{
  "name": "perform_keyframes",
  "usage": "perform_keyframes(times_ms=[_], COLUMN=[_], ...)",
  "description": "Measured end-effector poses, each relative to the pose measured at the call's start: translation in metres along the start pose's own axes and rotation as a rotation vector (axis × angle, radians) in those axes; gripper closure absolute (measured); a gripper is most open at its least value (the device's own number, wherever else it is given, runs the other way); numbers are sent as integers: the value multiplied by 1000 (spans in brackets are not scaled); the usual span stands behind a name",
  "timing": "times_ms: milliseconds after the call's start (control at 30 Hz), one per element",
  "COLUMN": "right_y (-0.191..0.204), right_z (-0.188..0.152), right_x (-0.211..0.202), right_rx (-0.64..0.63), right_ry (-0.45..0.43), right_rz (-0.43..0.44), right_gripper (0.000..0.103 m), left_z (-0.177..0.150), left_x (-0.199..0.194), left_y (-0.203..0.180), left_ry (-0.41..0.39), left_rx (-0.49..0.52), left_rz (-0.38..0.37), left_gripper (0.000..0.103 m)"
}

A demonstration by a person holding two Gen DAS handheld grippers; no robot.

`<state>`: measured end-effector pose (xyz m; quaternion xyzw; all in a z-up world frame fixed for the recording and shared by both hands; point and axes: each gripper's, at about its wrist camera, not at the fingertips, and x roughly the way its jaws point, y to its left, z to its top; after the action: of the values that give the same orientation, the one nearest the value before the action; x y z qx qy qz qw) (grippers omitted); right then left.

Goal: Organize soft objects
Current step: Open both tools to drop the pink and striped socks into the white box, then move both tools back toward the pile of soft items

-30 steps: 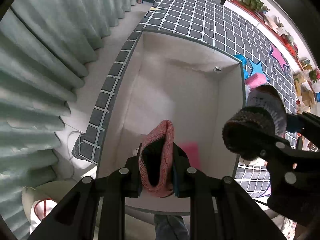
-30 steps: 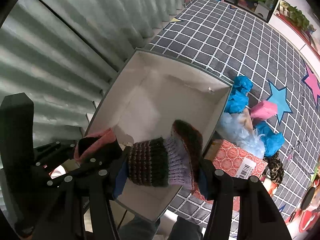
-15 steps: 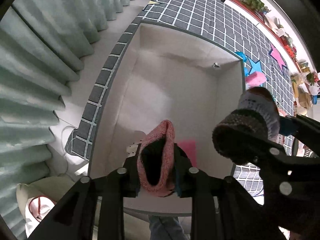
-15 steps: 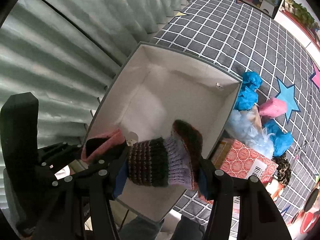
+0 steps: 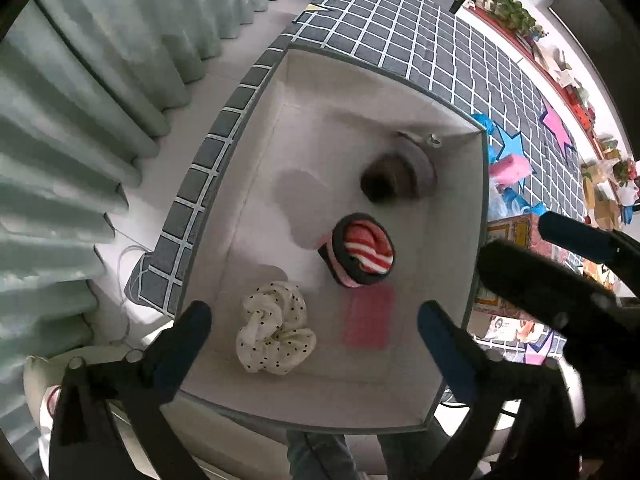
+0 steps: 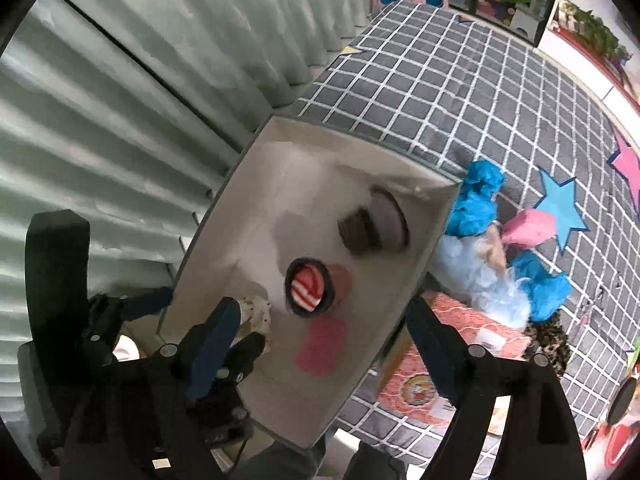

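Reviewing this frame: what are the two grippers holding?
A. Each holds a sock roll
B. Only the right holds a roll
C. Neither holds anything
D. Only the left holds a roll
C: both the left gripper and the right gripper are open and empty, and the pink roll and grey roll lie in the box.

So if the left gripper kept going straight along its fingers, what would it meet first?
Most likely the bottom of the white box, near the red-striped sock roll and the polka-dot cloth bundle. The left gripper is open over the box; depth is hard to judge.
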<state>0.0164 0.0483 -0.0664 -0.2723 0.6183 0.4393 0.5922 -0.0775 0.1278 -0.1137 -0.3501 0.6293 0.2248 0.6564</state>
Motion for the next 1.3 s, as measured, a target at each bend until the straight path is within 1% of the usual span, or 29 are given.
perform_keyframes(times_ms=[33, 67, 200, 267, 333, 433, 533, 667, 833, 967, 1067, 1167, 1300], right_y=[-2, -6, -30, -52, -72, -112, -151, -184, -205, -214, -221, -232, -240], right_z=[0, 1, 2, 4, 6, 3, -3, -6, -4, 7, 18, 28, 38], right_x=[-2, -6, -27, -38, -44, -42, -31, -10, 20, 50, 66, 81, 96], right_rx=[5, 14, 72, 113, 151, 235, 310, 344, 339, 309, 304, 333, 337], right_ry=[-9, -22, -77, -105, -115, -103, -67, -8, 55, 106, 108, 104, 99], right_rz=[-8, -17, -25, -47, -68, -102, -126, -131, -118, -103, -111, -96, -73], right_gripper=[5, 0, 0, 0, 0, 0, 0, 0, 0, 0, 0, 0, 0], left_z=[0, 1, 6, 9, 12, 18, 23, 28, 33, 36, 38, 42, 49], left_x=[0, 0, -3, -6, -8, -10, -10, -7, 0, 2, 2, 3, 7], left_y=[0, 0, 1, -3, -8, -18, -29, -43, -55, -63, -68, -77, -90], left_ry=[0, 1, -6, -12, -16, -22, -21, -5, 20, 33, 41, 46, 55], left_rx=[-3, -8, -32, -30, -19, -6, 9, 27, 25, 13, 8, 6, 8], left_rz=[-4, -9, -34, -36, -33, -33, -31, -13, 10, 26, 34, 49, 68], left_gripper=[0, 0, 0, 0, 0, 0, 0, 0, 0, 0, 0, 0, 0])
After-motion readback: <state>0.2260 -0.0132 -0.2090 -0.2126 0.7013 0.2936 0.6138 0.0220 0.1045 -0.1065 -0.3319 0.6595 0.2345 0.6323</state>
